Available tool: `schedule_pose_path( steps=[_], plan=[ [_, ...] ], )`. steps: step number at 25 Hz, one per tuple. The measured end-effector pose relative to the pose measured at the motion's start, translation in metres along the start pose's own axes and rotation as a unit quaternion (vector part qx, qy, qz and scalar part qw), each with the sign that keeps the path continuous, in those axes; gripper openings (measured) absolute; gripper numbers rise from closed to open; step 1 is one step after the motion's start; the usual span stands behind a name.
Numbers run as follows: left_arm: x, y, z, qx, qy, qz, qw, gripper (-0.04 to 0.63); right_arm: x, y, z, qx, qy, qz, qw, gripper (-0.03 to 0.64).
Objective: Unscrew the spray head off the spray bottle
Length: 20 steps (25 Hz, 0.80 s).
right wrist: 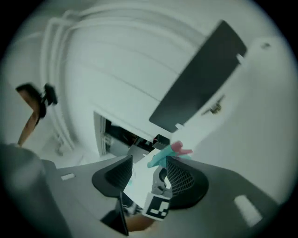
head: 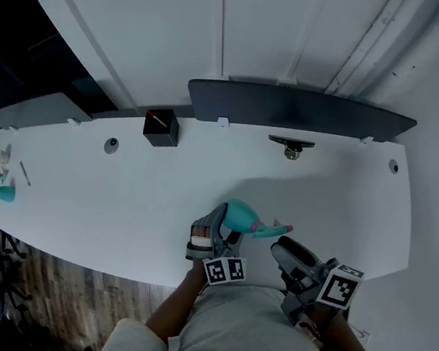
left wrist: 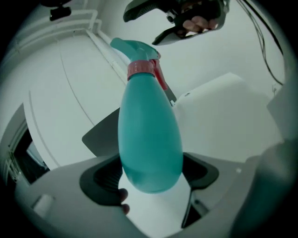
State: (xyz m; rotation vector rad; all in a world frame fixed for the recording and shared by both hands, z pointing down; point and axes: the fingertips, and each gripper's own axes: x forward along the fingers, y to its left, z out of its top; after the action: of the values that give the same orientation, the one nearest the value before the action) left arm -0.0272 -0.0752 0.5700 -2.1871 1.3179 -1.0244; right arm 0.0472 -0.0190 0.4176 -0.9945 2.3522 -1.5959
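— Where's our bottle [left wrist: 149, 135]?
— Our left tongs [left wrist: 149, 175] pinch its base, above the near edge of the table [head: 124, 192].
— And our right tongs [right wrist: 149, 173]?
— Spread, holding nothing; the spray head [right wrist: 164, 155] sits just beyond their tips.

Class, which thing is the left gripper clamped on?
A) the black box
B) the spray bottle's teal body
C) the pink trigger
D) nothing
B: the left gripper has its jaws pressed on both sides of the spray bottle, on its teal body.
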Motion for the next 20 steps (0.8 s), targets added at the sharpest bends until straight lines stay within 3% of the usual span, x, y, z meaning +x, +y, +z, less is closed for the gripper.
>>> schedule_pose_path(
  steps=[3,5,7,9,11,12,13,14,15,16,17,18,19,20],
  plan=[
    [0.0,0.006,0.004,0.053,0.003,0.034,0.998,0.394,0.002,-0.026,-0.008,0.147,-0.019,-0.043,0.988,0.258],
    [-0.003,0.008,0.01,0.101,-0.004,0.056,0.9933,0.394,0.001,-0.044,-0.009,0.192,-0.035,-0.074,0.978,0.259],
    [-0.005,0.005,0.014,0.137,-0.011,0.066,0.9883,0.394,0.002,-0.057,-0.01,0.203,-0.04,-0.093,0.974,0.253],
    [-0.005,0.0,0.012,0.148,-0.008,0.06,0.9872,0.394,0.005,-0.059,-0.015,0.15,-0.014,-0.098,0.984,0.119],
    [-0.006,-0.006,0.009,0.142,-0.007,0.044,0.9889,0.394,0.009,-0.052,-0.021,0.017,0.045,-0.098,0.994,0.099],
    [-0.007,-0.009,0.009,0.135,-0.011,0.03,0.9903,0.394,0.01,-0.046,-0.022,-0.083,0.083,-0.1,0.988,0.097],
    [-0.008,-0.015,0.01,0.124,-0.019,0.013,0.992,0.394,0.011,-0.041,-0.022,-0.207,0.124,-0.107,0.965,0.096],
    [-0.009,-0.021,0.013,0.11,-0.03,-0.007,0.9934,0.394,0.011,-0.036,-0.022,-0.353,0.166,-0.119,0.913,0.092],
    [-0.01,-0.027,0.016,0.096,-0.04,-0.027,0.9942,0.393,0.01,-0.034,-0.022,-0.505,0.208,-0.133,0.827,0.089],
    [-0.01,-0.032,0.018,0.083,-0.048,-0.045,0.9944,0.393,0.009,-0.035,-0.025,-0.639,0.247,-0.144,0.714,0.087],
    [-0.01,-0.037,0.018,0.072,-0.05,-0.059,0.9944,0.393,0.008,-0.038,-0.03,-0.734,0.278,-0.148,0.602,0.091],
    [-0.009,-0.04,0.018,0.064,-0.048,-0.067,0.9945,0.393,0.008,-0.04,-0.035,-0.785,0.296,-0.143,0.525,0.094],
    [-0.009,-0.042,0.016,0.058,-0.045,-0.071,0.9948,0.392,0.008,-0.04,-0.04,-0.803,0.304,-0.133,0.496,0.091],
    [-0.009,-0.042,0.015,0.055,-0.043,-0.072,0.995,0.393,0.009,-0.038,-0.043,-0.803,0.304,-0.123,0.498,0.089]
  ],
)
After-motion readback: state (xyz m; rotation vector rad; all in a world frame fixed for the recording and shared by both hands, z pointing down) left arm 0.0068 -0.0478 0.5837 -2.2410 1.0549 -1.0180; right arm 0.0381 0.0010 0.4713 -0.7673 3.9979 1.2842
